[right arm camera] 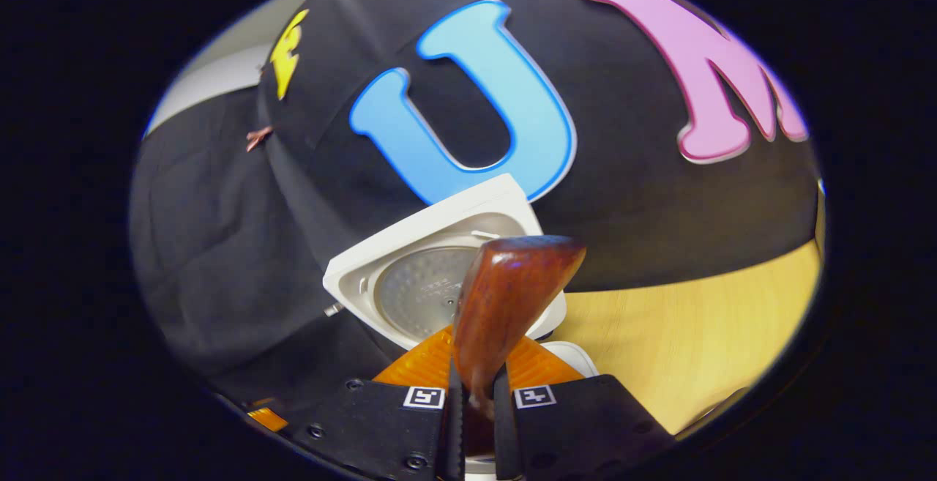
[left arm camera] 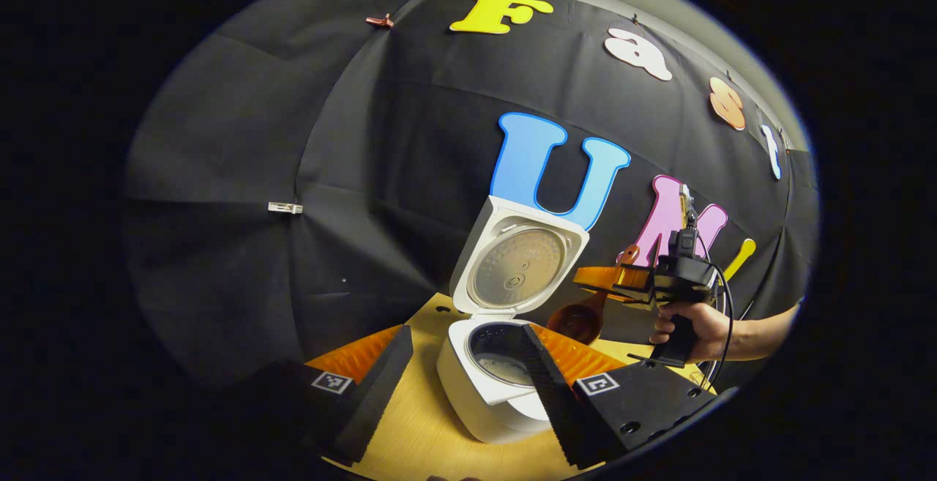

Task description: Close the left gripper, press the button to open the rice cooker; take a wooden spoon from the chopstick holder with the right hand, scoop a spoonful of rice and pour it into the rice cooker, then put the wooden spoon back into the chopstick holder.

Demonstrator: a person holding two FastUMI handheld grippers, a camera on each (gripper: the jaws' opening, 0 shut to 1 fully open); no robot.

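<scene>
- The rice cooker (left arm camera: 490, 386) stands on the wooden surface (left arm camera: 417, 422), its lid (left arm camera: 521, 261) raised, rice in the pot.
- The left hand-held gripper (left arm camera: 465, 378) is spread wide before the cooker.
- The right hand-held gripper (right arm camera: 476, 411) clamps the wooden spoon (right arm camera: 505, 305), just right of the cooker.

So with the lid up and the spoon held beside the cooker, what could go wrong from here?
1. The right hand-held gripper pinches the wooden spoon low on its handle, so the spoon might pivot or slip.
2. The spoon bowl hangs close to the raised lid and could knock it.
3. The left hand-held gripper stands open in front of the rice cooker, near the right one's likely path.
</scene>
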